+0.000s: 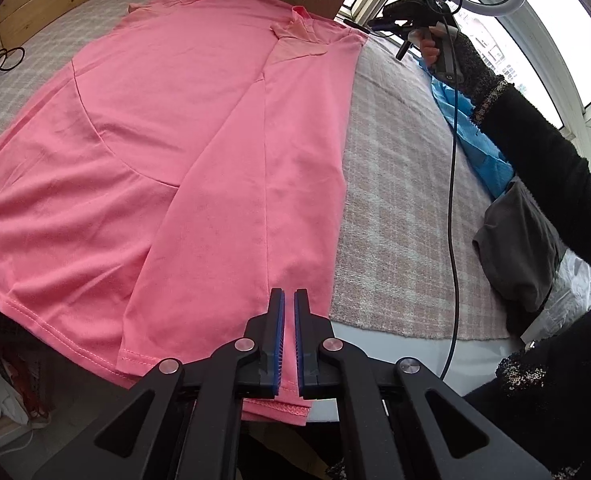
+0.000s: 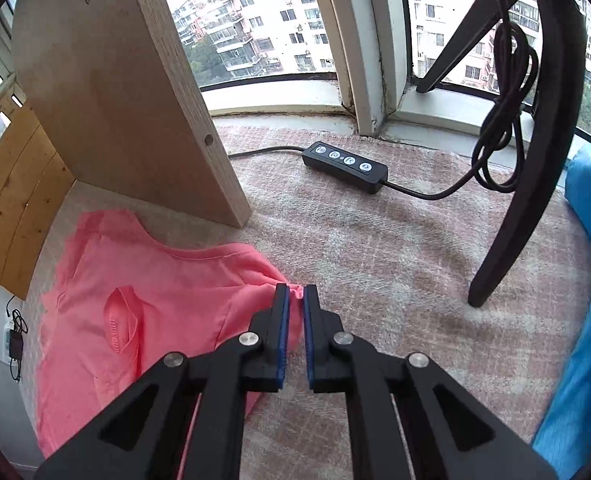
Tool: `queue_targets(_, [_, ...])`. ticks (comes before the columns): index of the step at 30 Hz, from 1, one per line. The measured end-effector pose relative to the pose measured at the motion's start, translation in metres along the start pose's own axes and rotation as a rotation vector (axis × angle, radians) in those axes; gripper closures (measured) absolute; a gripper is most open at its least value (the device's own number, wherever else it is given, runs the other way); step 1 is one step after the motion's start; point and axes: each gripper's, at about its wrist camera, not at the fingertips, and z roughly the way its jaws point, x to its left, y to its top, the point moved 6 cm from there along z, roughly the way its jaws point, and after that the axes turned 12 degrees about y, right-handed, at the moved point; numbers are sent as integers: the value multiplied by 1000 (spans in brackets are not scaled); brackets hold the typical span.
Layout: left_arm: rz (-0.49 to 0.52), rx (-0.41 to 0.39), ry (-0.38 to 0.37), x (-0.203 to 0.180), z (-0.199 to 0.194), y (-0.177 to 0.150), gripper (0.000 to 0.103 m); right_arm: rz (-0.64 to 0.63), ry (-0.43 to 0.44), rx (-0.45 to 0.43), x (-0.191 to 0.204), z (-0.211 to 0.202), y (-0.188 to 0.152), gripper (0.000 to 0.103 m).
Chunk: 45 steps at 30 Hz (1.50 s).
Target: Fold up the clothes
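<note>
The pink T-shirt (image 1: 167, 152) lies spread on a plaid blanket (image 1: 399, 216), filling the left and centre of the left wrist view, with one side folded over the body along a diagonal crease. The left gripper (image 1: 289, 300) at the bottom centre has its blue pads nearly together, pinching the shirt's hem where the folded corner hangs over the blanket's near edge. In the right wrist view the right gripper (image 2: 295, 296) sits at the lower centre, jaws narrow and closed on the shirt's shoulder corner, the rest of the shirt lying to its left. A label inside the collar (image 2: 119, 316) carries writing too blurred to read. A black inline controller (image 2: 345, 162) with four round button icons lies on the blanket at upper centre. To the right of the shirt, bare blanket stretches to a blue garment (image 2: 579, 320) at the right edge; a wooden panel (image 2: 111, 92) stands at upper left.
</note>
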Motion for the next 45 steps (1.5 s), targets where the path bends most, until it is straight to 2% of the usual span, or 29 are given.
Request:
queue_targets(3, [-43, -62, 32, 24, -33, 13, 100, 2, 97, -17, 21, -28, -3, 95])
queue_targets(6, [-95, -136, 104, 68, -72, 29, 100, -12, 193, -16, 55, -58, -9, 95])
queue_targets(11, [-192, -254, 235, 162, -140, 57, 100, -160, 227, -9, 132, -108, -14, 94])
queue_targets(13, [-200, -284, 283, 194, -155, 70, 100, -216, 237, -16, 163, -128, -13, 90])
queue_targets(16, [-177, -314, 289, 226, -156, 96, 100, -284, 243, -32, 210, -146, -8, 84])
queue_targets(19, [-121, -304, 223, 239, -132, 127, 100, -334, 234, -26, 254, -140, -4, 84])
queue_targets(23, [-2, -238, 115, 243, -77, 158, 100, -334, 180, 2, 300, -89, 1, 84])
queue_targets(26, [92, -149, 41, 238, -38, 162, 100, -290, 158, 62, 327, -26, -1, 84])
queue_targets(29, [169, -73, -38, 235, -12, 156, 100, -256, 94, 133, 343, 49, -2, 84])
queue_targets(32, [245, -52, -19, 237, 0, 144, 100, -151, 75, 202, 341, 118, 4, 84])
queue_targets(35, [243, -25, -50, 244, 4, 138, 100, -5, 56, 236, 331, 173, 15, 84])
queue_targets(37, [231, -21, -67, 250, 3, 136, 100, 43, 36, 238, 328, 202, 23, 84])
queue_targets(42, [161, -29, -103, 268, -2, 141, 100, 36, -56, 278, 335, 259, 34, 82])
queue_targets(45, [118, -34, -113, 277, -3, 146, 100, 24, -102, 291, 336, 277, 38, 75])
